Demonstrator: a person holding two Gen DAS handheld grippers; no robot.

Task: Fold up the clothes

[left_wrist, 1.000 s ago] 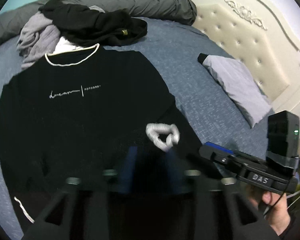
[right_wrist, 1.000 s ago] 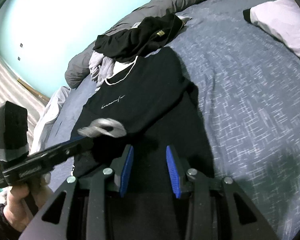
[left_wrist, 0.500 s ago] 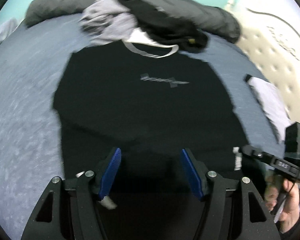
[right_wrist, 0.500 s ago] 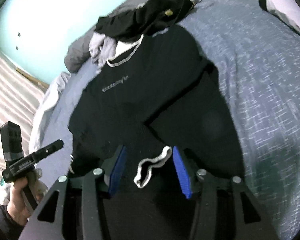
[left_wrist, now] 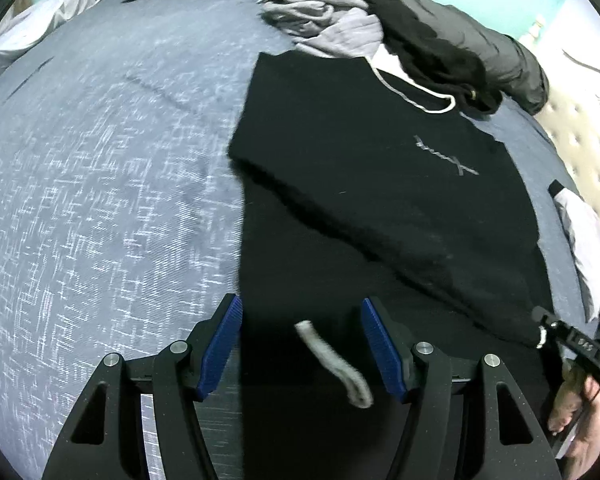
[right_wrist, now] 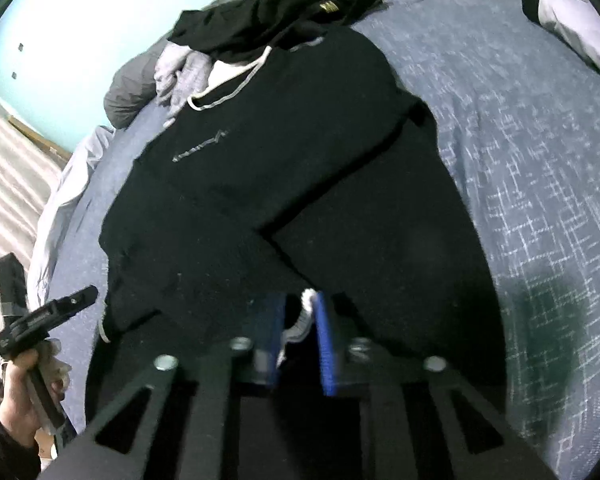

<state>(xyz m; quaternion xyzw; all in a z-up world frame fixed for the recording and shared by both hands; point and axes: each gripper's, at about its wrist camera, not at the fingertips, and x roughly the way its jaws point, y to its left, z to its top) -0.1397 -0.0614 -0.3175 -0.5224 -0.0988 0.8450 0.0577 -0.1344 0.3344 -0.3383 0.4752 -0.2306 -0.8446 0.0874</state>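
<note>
The black long-sleeved knit sweater with a white-trimmed neckline and a small grey chest logo (left_wrist: pixel 380 184) lies face up on the blue-grey crosshatch-patterned bedspread (left_wrist: pixel 100 184), both sleeves already drawn in across its body. One white ribbed cuff (left_wrist: pixel 332 360) sits between the spread blue pads of the left gripper (left_wrist: pixel 302 346), which is released and grips nothing — the cuff just lies below it. The right gripper (right_wrist: pixel 298 320) is clenched on the other white ribbed cuff (right_wrist: pixel 306 312), the pads pinching it, though blur softens the contact. Beyond the neckline a heap of black and pale grey unfolded clothes (left_wrist: pixel 364 28) overlaps the collar, with a dark grey rolled duvet (left_wrist: pixel 500 56) behind and a pale grey pillow (right_wrist: pixel 580 20) off to the side. The risk from here, as I judge it: pulling the pinched cuff could drag the whole loose knit and undo the sleeve fold, since nothing pins the body — and the heap on the collar may snag the sweater when it is folded upward.
</note>
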